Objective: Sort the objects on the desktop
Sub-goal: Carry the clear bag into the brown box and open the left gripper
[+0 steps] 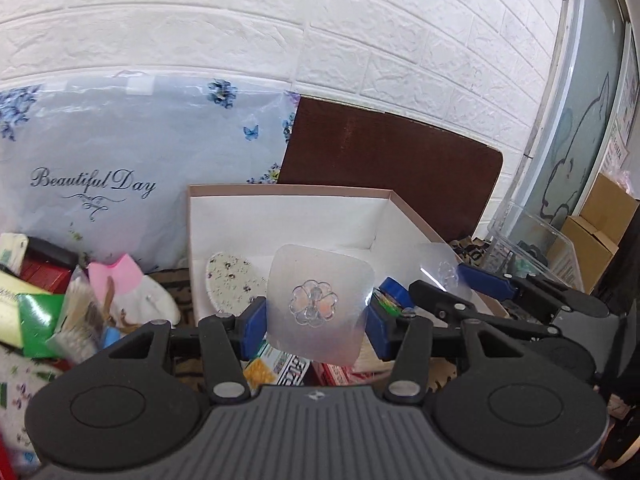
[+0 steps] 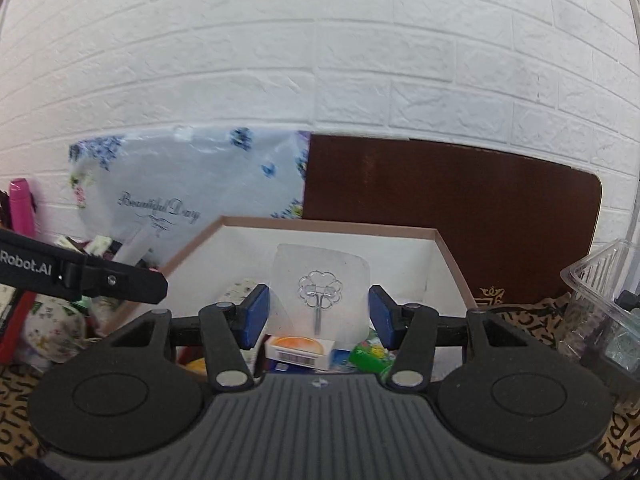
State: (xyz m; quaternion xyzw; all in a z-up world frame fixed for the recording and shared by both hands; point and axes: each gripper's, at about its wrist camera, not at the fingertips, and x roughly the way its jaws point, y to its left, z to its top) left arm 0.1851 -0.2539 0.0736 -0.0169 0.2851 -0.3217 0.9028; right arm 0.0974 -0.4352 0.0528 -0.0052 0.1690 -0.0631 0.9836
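Clear flower-embossed hook pads point(image 1: 316, 304), blue-flowered white bag point(image 1: 132, 168), brown board point(image 1: 392, 168).

Clear glossy plastic hook pad point(image 1: 318, 304) (flower-embossed) before a matt white, seemingly cardboard box point(image 1: 280, 216) and rough brick-textured wall point(image 1: 280, 20).

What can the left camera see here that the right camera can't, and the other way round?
Only the left wrist view shows the pink cat-shaped pouch, the cardboard boxes at far right, and the right hand-held gripper from the side, holding its own clear sticky hook.

Only the right wrist view shows the pink bottle at far left and the orange-printed packet.

Both show the white box, the brown board, the "Beautiful Day" bag and the brick wall. The left hand-held gripper also holds a clear hook.
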